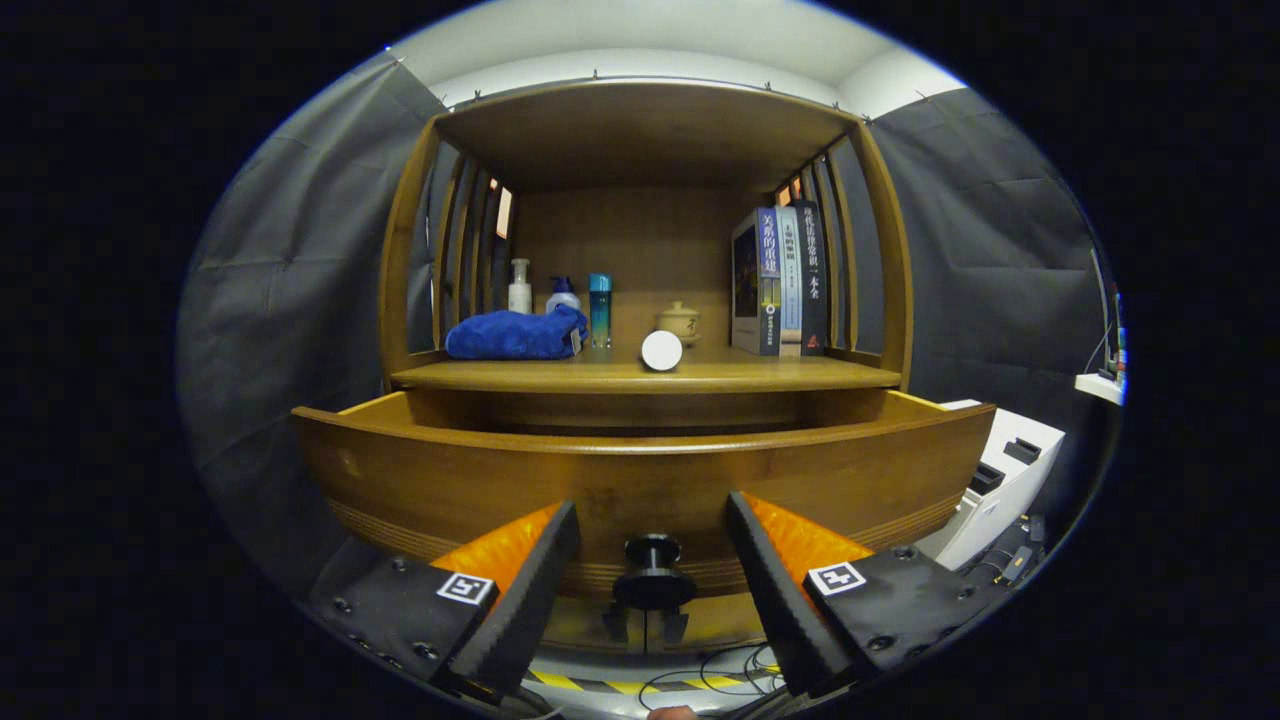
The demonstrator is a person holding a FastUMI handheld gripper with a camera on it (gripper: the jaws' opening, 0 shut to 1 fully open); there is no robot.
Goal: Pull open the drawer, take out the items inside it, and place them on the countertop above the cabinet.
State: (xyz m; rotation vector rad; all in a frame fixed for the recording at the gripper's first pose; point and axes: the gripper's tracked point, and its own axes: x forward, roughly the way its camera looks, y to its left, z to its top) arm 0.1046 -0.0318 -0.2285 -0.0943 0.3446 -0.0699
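1. Gripper: fingers spread wide, nothing held. The dark drawer knob sits between them, untouched on both sides.
2. Drawer: wooden front, pulled partway out below the countertop. Its front panel stands fwd of the cabinet; a dark gap shows behind the top edge. Drawer contents hidden from this angle, so the items can't be identified.
3. Handling, drawer (judgement): solid wood, stiff, likely heavy-ish. Knob is small, round and prob. smooth, so slip risk. Close the fingers squarely on the knob's neck or rim, then pull straight out, no twisting.
4. Handling, items (judgement): unknown until the view looks down into the drawer. Approach from above, fingers apart.
5. Countertop landing zone: blue folded towel at left w/ pump bottle, second bottle and teal bottle behind it; white round cylinder end near the front edge at centre; small lidded ceramic pot behind that; books upright at right.
6. Bare wood lies at the front edge between cylinder and books. Pot looks fragile, cylinder may roll: keep clear.
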